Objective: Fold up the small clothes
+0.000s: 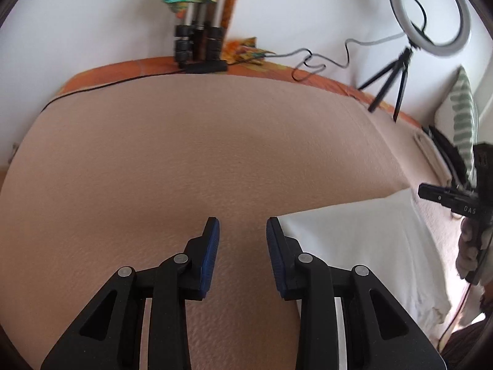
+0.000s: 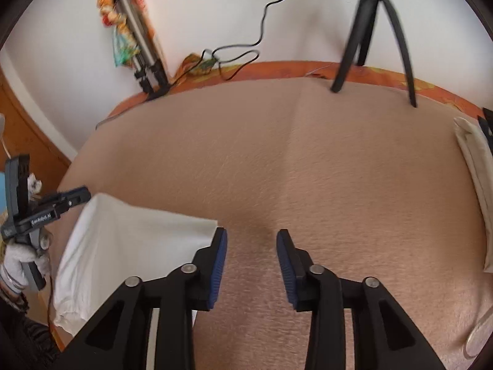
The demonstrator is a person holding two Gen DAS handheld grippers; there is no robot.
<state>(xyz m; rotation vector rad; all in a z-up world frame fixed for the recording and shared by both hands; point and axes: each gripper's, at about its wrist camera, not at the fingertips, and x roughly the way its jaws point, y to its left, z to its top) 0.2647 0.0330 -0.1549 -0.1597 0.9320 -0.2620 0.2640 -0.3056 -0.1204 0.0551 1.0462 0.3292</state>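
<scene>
Both pairs of jaws stand parted with nothing between the blue pads: the left gripper and the right gripper each hang over bare cover, holding no cloth.

Largest in view is the pink-beige bed cover, stretched flat over an orange patterned sheet that shows only along the far edge. One white garment lies on the near part of the cover, between the two grippers. From the left wrist it spreads away to the right of the jaws, its far corner just beside the right-hand pad; from the right wrist it spreads away to the left, its other far corner just beside the left-hand pad. Its far edge so runs from one gripper across to the other, and each gripper is about equally near its own corner. I judge the coming move to be a pinch at those two corners, each gripper shifting inward.

Counted: one garment, two grippers, two gloved hands, one ring light on a small tripod, one folded metal tripod.
</scene>
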